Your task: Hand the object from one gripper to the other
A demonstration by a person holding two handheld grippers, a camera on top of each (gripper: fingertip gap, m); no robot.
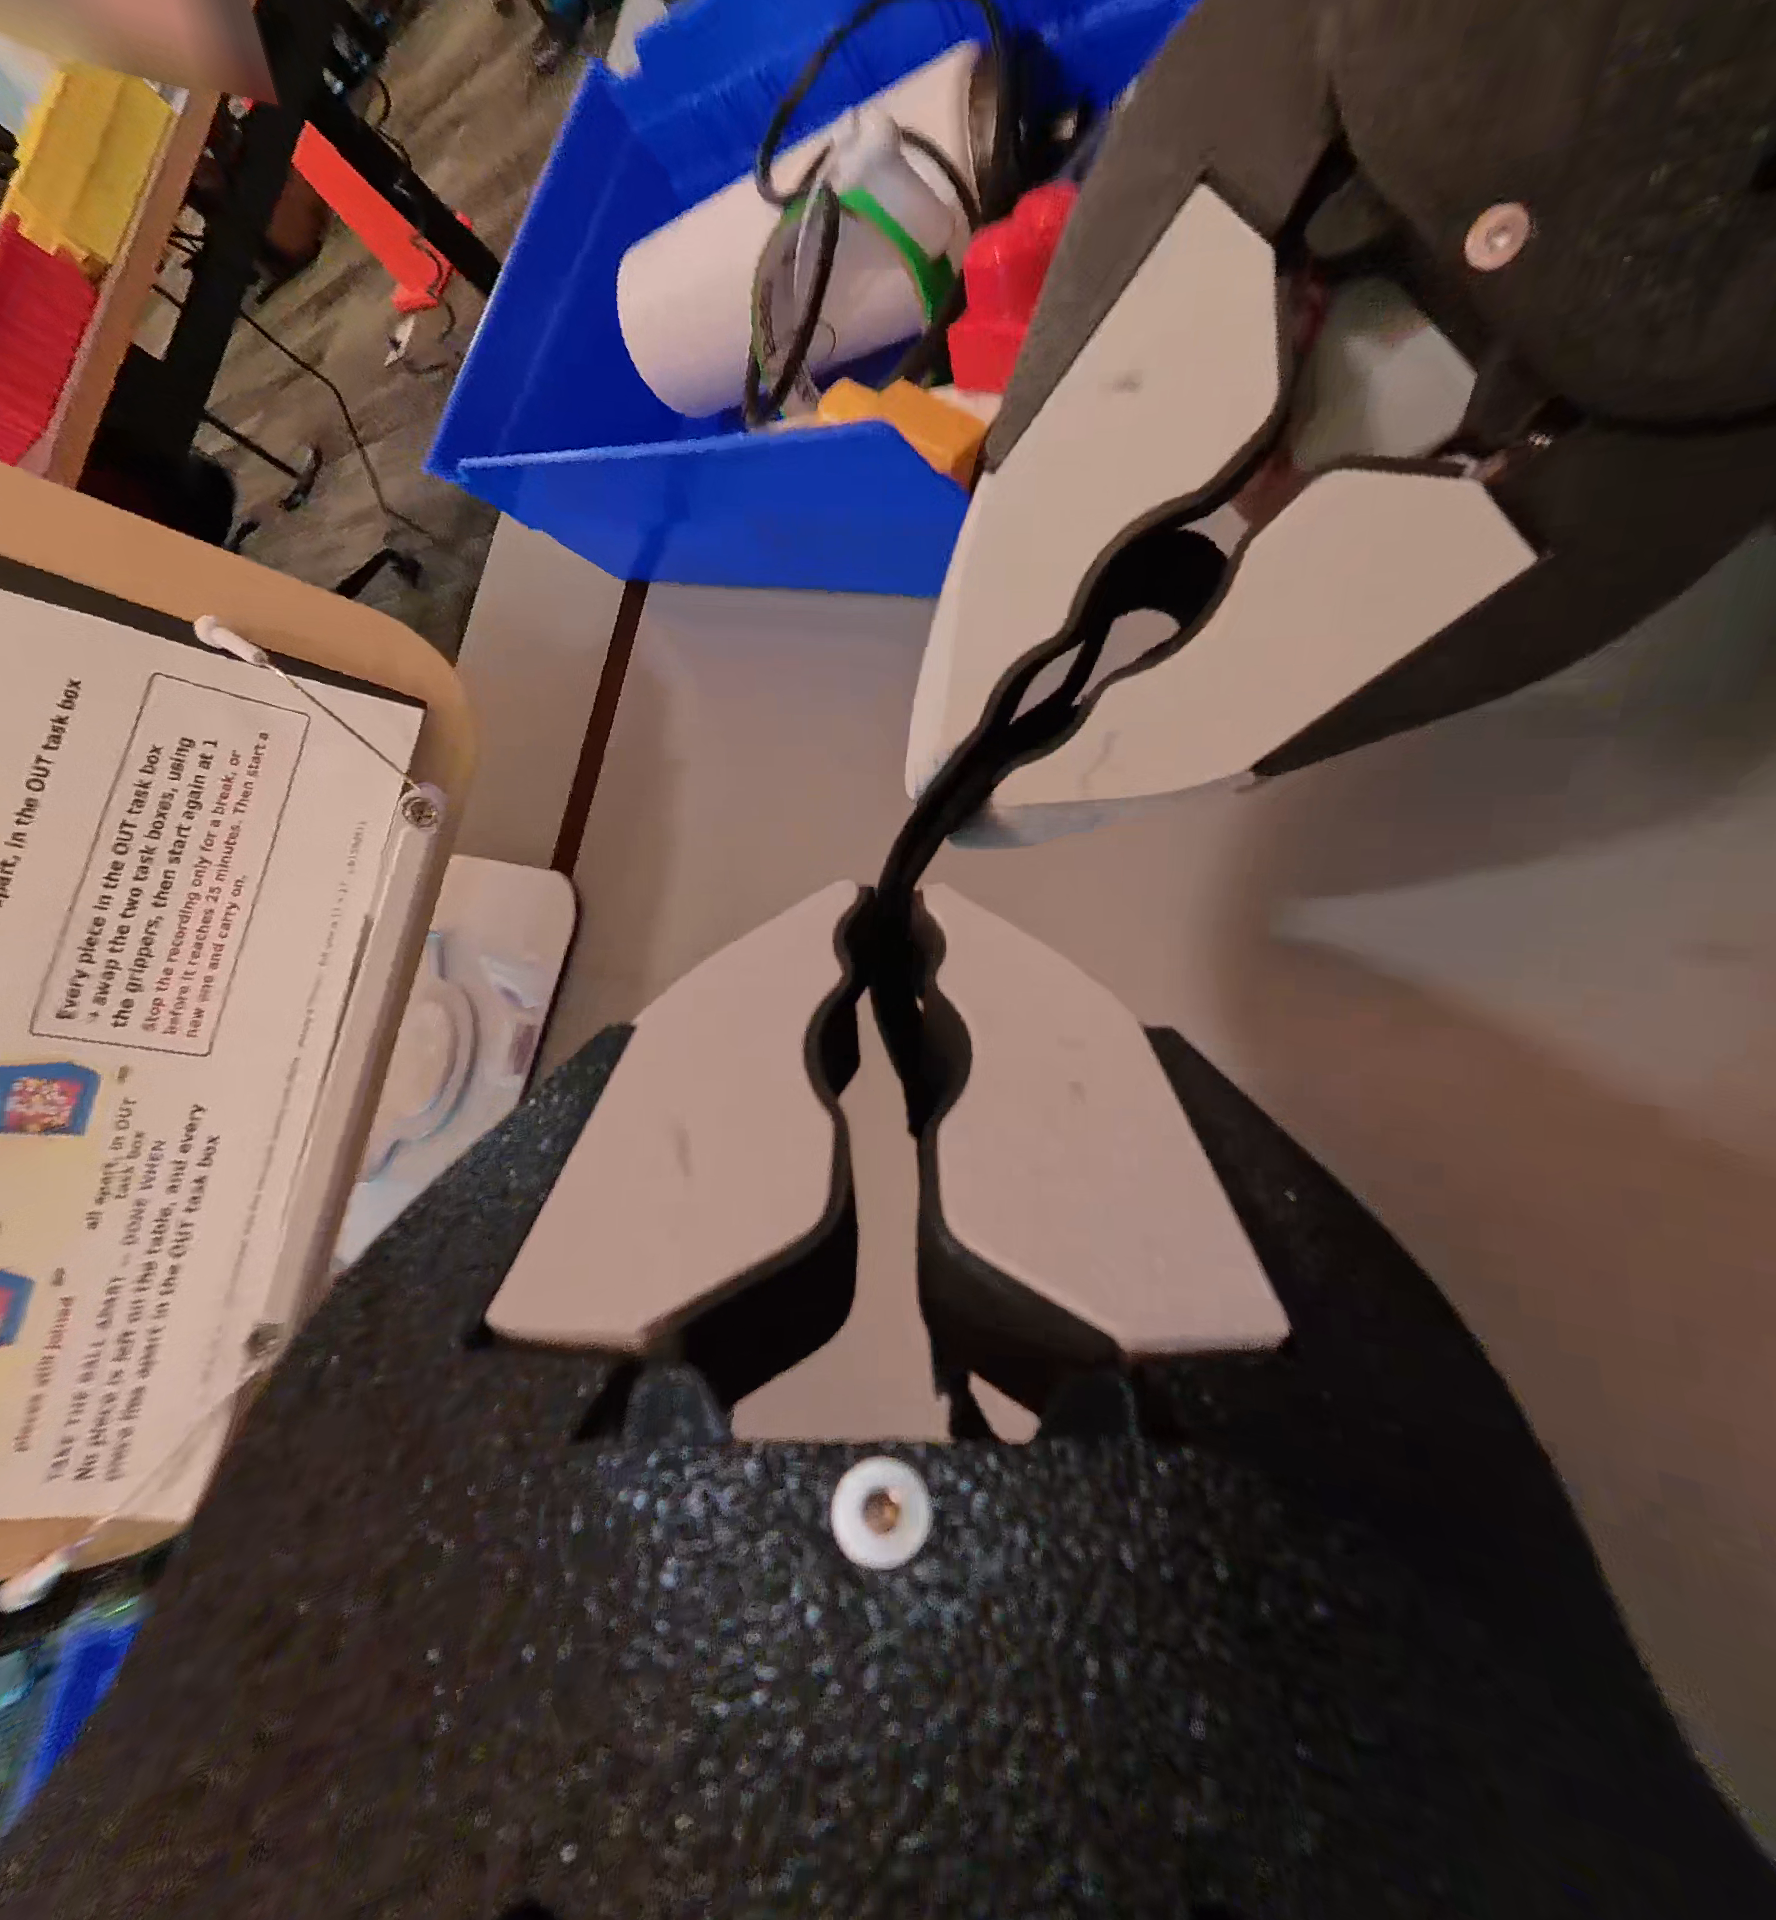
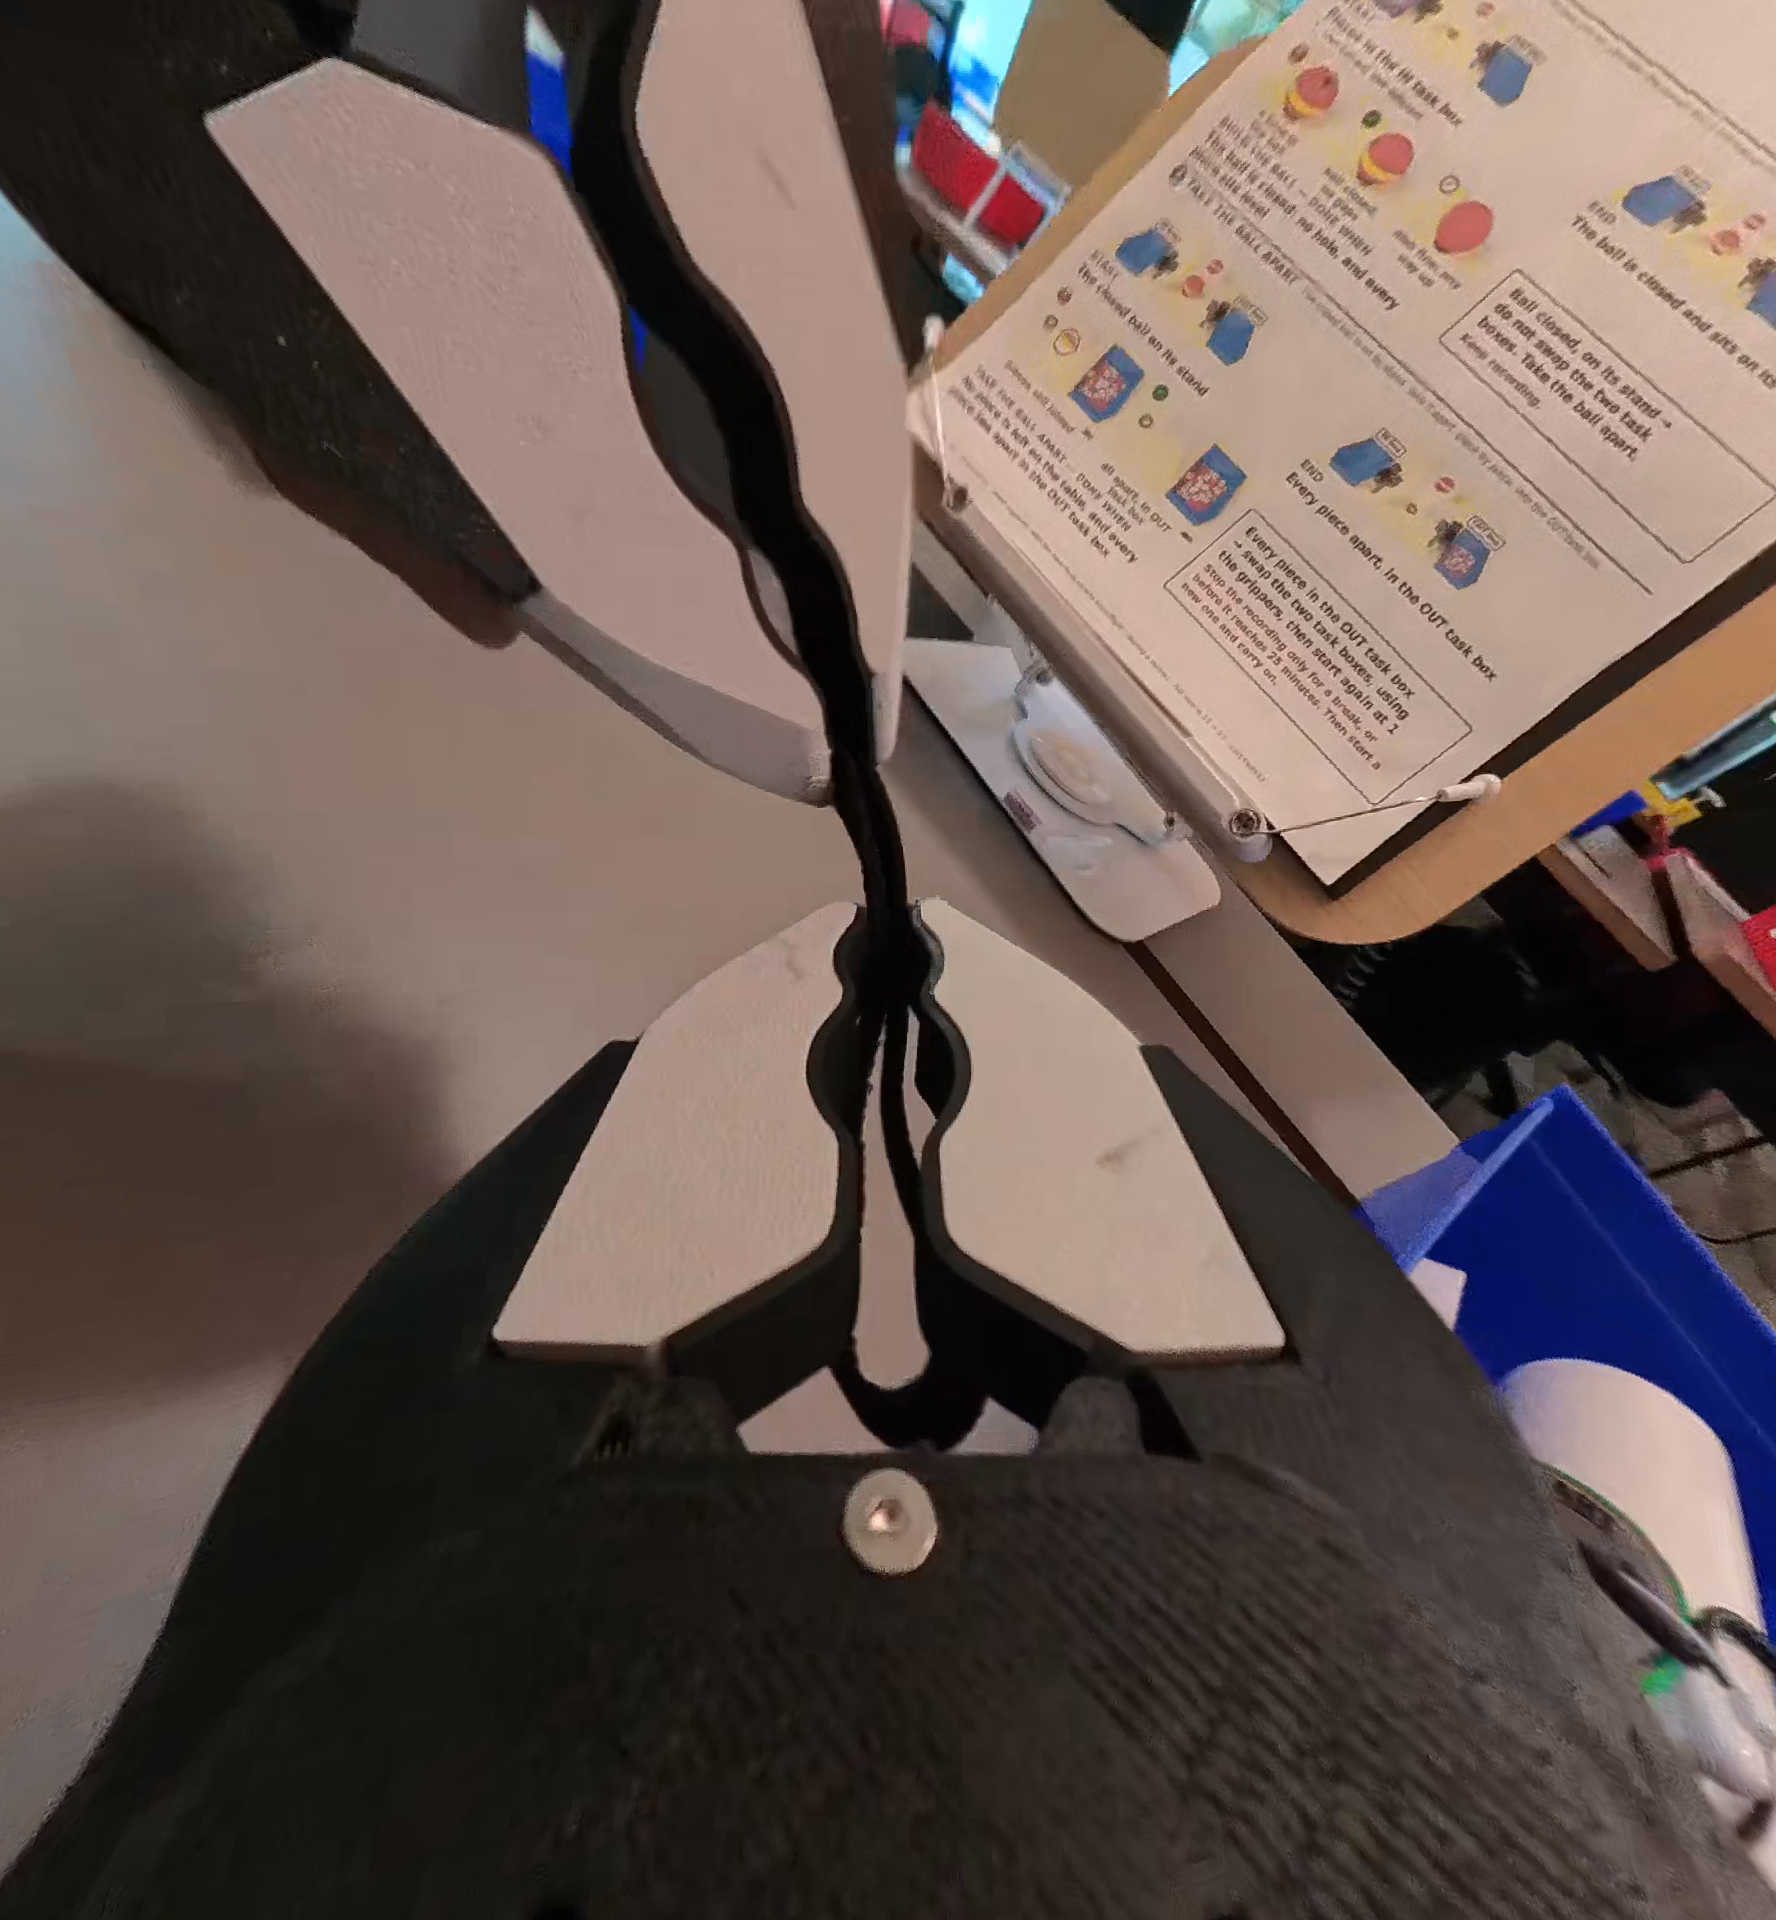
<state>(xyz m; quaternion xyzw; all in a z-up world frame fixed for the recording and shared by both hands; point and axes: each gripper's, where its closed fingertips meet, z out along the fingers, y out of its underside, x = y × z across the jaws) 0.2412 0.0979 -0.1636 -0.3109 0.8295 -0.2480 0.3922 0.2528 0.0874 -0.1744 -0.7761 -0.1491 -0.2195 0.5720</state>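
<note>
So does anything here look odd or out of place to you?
Only that both grippers pinch one thin black cord at once: the left gripper and right gripper meet tip to tip, mid-handover. Nothing looks spilled or broken.

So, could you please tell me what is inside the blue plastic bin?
The blue plastic bin holds a white roll, black cable, and red and orange pieces; its bottom is covered.
</note>
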